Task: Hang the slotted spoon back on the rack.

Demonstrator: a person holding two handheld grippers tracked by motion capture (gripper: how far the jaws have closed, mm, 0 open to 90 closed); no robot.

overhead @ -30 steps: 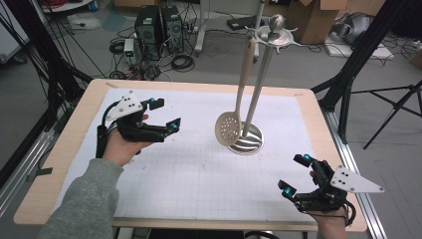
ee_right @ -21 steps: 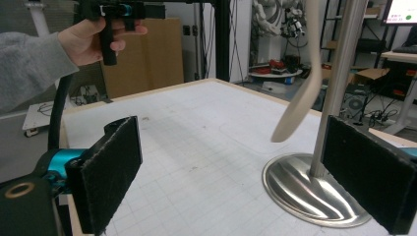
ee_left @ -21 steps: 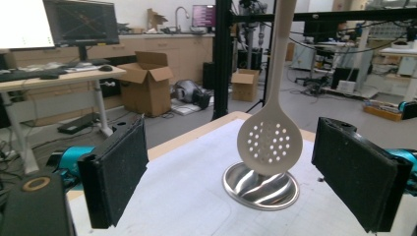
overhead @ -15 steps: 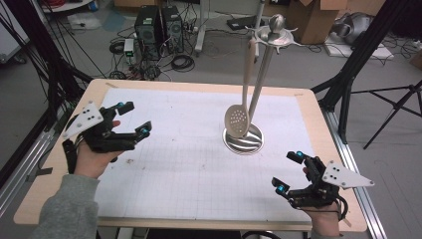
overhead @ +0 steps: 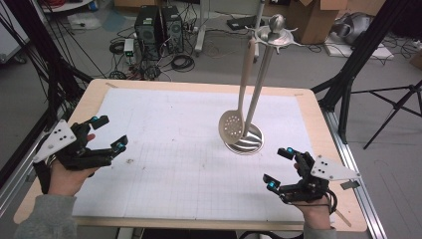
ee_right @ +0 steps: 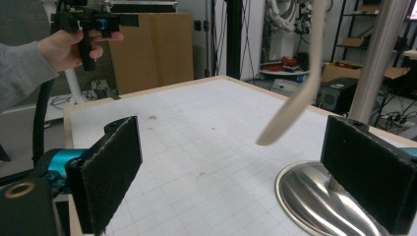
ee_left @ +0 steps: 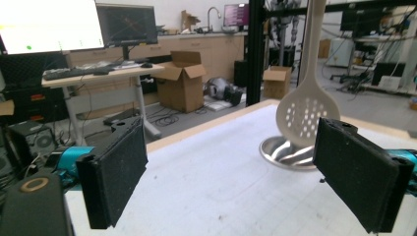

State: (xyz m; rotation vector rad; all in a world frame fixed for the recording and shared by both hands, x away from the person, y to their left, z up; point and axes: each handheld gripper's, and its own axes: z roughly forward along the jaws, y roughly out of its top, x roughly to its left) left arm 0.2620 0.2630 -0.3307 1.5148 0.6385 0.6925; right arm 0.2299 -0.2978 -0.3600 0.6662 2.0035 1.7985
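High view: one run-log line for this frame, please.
left gripper: open, empty | right gripper: open, empty | slotted spoon: hanging on stand | table: both grippers apart from stand

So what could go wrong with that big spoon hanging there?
1. The spoon only hangs from the top of the stand, its bowl free above the base. A bump from a claw would likely set it swinging or knock it off.
2. The stand is tall and thin on a small round base, so a sideways push might tip it.
3. The right claw is open and near the base, so it could clip it.
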